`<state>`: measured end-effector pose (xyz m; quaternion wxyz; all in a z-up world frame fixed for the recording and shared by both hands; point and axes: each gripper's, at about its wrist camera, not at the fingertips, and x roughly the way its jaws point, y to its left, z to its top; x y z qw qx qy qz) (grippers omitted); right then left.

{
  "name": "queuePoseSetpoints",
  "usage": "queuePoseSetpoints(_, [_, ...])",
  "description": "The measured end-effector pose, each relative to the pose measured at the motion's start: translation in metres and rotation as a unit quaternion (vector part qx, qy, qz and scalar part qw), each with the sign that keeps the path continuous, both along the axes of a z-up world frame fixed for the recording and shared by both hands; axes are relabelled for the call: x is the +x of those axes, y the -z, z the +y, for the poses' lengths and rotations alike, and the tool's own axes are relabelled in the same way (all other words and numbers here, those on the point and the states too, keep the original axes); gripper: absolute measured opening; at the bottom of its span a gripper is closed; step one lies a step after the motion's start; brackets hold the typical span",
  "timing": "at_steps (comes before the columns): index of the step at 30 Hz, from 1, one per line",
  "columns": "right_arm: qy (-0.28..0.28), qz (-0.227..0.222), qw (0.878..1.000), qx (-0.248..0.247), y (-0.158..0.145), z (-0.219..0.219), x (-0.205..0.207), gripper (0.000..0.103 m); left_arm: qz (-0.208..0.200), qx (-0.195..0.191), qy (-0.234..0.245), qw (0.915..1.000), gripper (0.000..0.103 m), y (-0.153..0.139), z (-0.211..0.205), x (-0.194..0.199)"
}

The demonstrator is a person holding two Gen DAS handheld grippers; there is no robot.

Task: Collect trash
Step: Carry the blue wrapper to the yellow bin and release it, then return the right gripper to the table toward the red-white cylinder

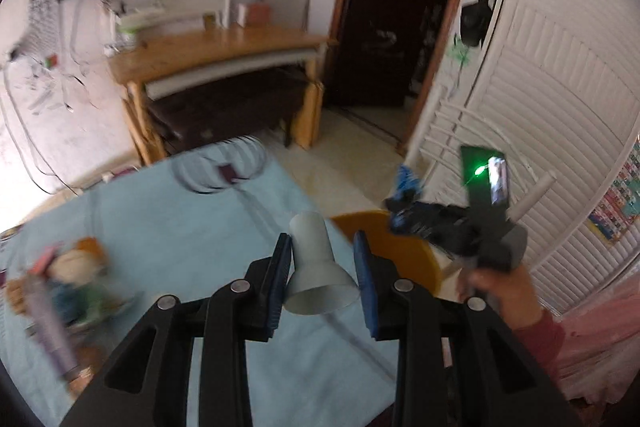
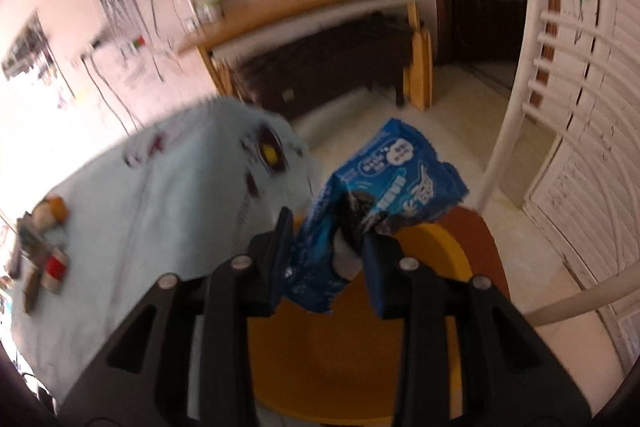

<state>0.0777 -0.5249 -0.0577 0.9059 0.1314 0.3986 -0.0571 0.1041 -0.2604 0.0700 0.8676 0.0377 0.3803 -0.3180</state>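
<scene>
My left gripper is shut on a pale grey paper cup, which lies sideways between the blue pads with its mouth toward the camera. It hangs over the light blue tablecloth, near the rim of a yellow bin. In the right wrist view my right gripper holds a crumpled blue snack wrapper between its pads, right above the yellow bin. The left wrist view also shows the right gripper with the blue wrapper, carried by a person's hand.
Several blurred pieces of trash lie at the table's left end, seen too as a litter pile. A white chair stands right of the bin. A wooden desk and a dark doorway are beyond.
</scene>
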Motion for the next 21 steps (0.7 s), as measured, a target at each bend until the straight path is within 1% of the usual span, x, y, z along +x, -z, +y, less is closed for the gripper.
queuePoseSetpoints(1, [-0.001, 0.01, 1.0, -0.001, 0.005, 0.0, 0.003, 0.049, 0.013, 0.004, 0.003, 0.9999, 0.027, 0.003, -0.012, 0.006])
queuePoseSetpoints(2, [-0.002, 0.019, 1.0, -0.002, 0.01, -0.001, 0.005, 0.052, 0.028, 0.011, 0.006, 0.9995, 0.027, 0.009, -0.029, 0.014])
queuePoseSetpoints(4, [0.002, 0.026, 1.0, 0.0, 0.016, -0.006, 0.007, 0.059, 0.041, 0.023, 0.006, 0.9989, 0.027, 0.02, -0.048, 0.024])
queuePoseSetpoints(7, [0.013, 0.029, 0.999, 0.02, 0.022, -0.022, 0.008, 0.062, 0.058, 0.049, 0.009, 0.9971, 0.027, 0.04, -0.082, 0.038])
queuePoseSetpoints(8, [0.019, 0.029, 0.999, 0.025, 0.022, -0.03, 0.007, 0.063, 0.06, 0.053, 0.008, 0.9968, 0.027, 0.045, -0.088, 0.039])
queuePoseSetpoints(10, [0.041, 0.026, 0.998, 0.03, 0.022, -0.043, 0.002, 0.067, 0.07, 0.058, 0.005, 0.9959, 0.027, 0.055, -0.103, 0.048])
queuePoseSetpoints(13, [0.084, 0.01, 0.996, 0.038, 0.016, -0.068, -0.013, 0.069, 0.095, 0.055, 0.008, 0.9939, 0.027, 0.068, -0.12, 0.058])
queuePoseSetpoints(14, [0.093, 0.003, 0.995, 0.042, 0.013, -0.073, -0.018, 0.069, 0.111, 0.053, 0.016, 0.9923, 0.027, 0.075, -0.126, 0.061])
queuePoseSetpoints(17, [0.118, -0.023, 0.991, 0.056, 0.001, -0.09, -0.032, 0.074, 0.149, 0.038, 0.024, 0.9878, 0.029, 0.09, -0.139, 0.068])
queuePoseSetpoints(18, [0.123, -0.031, 0.99, 0.058, -0.003, -0.093, -0.035, 0.075, 0.152, 0.038, 0.028, 0.9872, 0.031, 0.093, -0.142, 0.069])
queuePoseSetpoints(19, [0.126, -0.038, 0.989, 0.06, -0.007, -0.095, -0.038, 0.075, 0.149, 0.043, 0.027, 0.9875, 0.041, 0.094, -0.145, 0.069])
queuePoseSetpoints(20, [0.129, -0.045, 0.989, 0.062, -0.011, -0.096, -0.041, 0.075, 0.144, 0.051, 0.026, 0.9879, 0.059, 0.096, -0.149, 0.068])
queuePoseSetpoints(21, [0.131, -0.05, 0.988, 0.063, -0.014, -0.098, -0.042, 0.075, 0.148, 0.052, 0.03, 0.9872, 0.068, 0.097, -0.15, 0.067])
